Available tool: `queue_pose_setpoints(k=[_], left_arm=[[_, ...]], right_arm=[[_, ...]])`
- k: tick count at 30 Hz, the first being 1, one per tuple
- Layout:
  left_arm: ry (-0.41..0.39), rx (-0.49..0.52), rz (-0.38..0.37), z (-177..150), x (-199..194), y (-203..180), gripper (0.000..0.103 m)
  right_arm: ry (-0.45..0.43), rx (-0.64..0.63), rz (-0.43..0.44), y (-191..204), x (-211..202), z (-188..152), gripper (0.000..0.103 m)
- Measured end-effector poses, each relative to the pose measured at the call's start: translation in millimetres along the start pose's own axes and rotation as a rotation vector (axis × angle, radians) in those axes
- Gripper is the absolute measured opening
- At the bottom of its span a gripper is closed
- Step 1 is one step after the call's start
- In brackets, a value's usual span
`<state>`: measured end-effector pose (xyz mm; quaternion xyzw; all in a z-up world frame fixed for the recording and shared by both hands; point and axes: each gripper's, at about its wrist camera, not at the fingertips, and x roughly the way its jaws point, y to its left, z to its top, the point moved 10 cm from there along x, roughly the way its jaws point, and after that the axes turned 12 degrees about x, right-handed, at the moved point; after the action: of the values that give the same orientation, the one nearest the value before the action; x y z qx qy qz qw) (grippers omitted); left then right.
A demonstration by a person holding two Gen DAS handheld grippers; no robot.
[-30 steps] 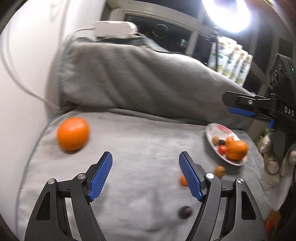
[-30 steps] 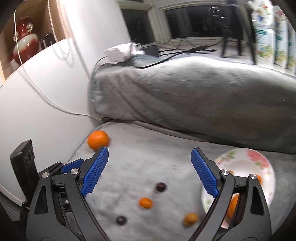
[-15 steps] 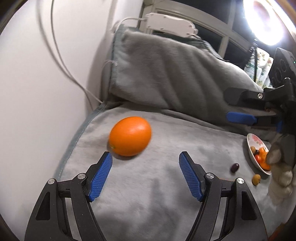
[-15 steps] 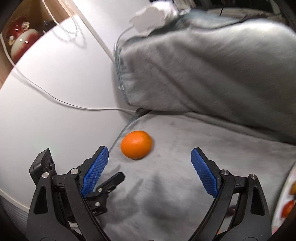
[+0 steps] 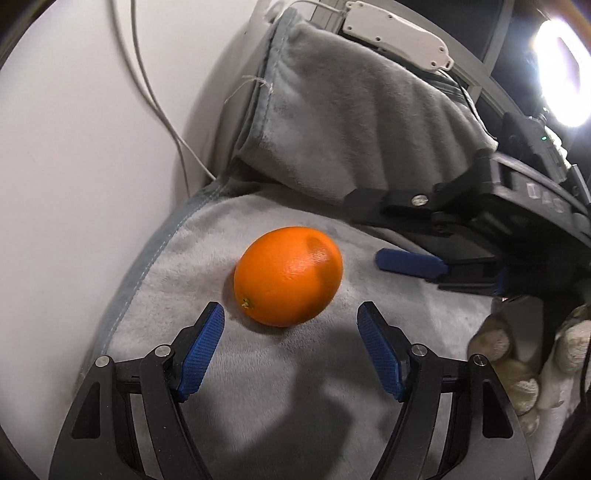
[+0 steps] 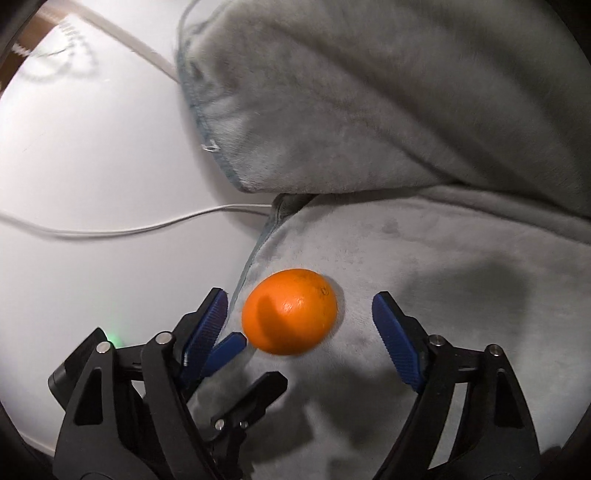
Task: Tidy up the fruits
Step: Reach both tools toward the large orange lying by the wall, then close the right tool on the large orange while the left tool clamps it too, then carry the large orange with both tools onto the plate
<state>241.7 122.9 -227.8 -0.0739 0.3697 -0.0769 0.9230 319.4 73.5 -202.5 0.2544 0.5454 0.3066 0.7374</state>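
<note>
One orange (image 5: 288, 277) lies on the grey blanket (image 5: 258, 406) near its left edge. My left gripper (image 5: 290, 309) is open, and the orange sits just ahead of its blue pads, touching neither. From the right comes my right gripper (image 5: 369, 236), turned on its side in the left wrist view. In the right wrist view the orange (image 6: 290, 315) lies between the tips of the right gripper (image 6: 299, 297). Its jaws are closing, with a gap still showing on both sides. The left gripper (image 6: 260, 358) pokes in below the fruit.
A blanket-covered cushion (image 5: 351, 129) rises behind the orange. A white wall (image 5: 92, 147) with a hanging cable (image 5: 159, 103) stands close on the left. A white power strip (image 5: 395, 33) lies on top of the cushion. A gloved hand (image 5: 517, 354) holds the right gripper.
Both grippers swung left and down toward the orange, which now looms large. The plate and small fruits have left both views. The right jaws have narrowed around the orange.
</note>
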Motion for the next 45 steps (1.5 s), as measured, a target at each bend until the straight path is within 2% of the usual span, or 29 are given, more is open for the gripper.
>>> queue_pose_setpoints(k=[2,10,18,20,24,36,45], left_arm=[[0.013,-0.013,-0.014,-2,5,2,0.074],[0.032,-0.019,-0.035,-2,19,5,0.074],[0.06,-0.032,-0.034,-3,32,8,0.06],[0.059,-0.04,-0.036,-2,33,10,0.059],[0.055,-0.028,-0.02,-3,34,9,0.059],[0.017,0.005,-0.02,3,13,-13,0.059],[-0.023,0.035,-0.047,9,-4,-52,0.059]], right_arm=[[0.022,0.03,0.008,-3,11,-1,0.075],[0.054,0.059,0.028,-2,31,-5,0.071],[0.067,0.071,0.038,-3,36,-8,0.064],[0.068,0.073,0.049,-2,38,-7,0.061],[0.06,0.047,0.046,1,40,-9,0.061],[0.032,0.008,0.051,7,13,-14,0.061],[-0.031,-0.028,0.039,5,-32,-18,0.061]])
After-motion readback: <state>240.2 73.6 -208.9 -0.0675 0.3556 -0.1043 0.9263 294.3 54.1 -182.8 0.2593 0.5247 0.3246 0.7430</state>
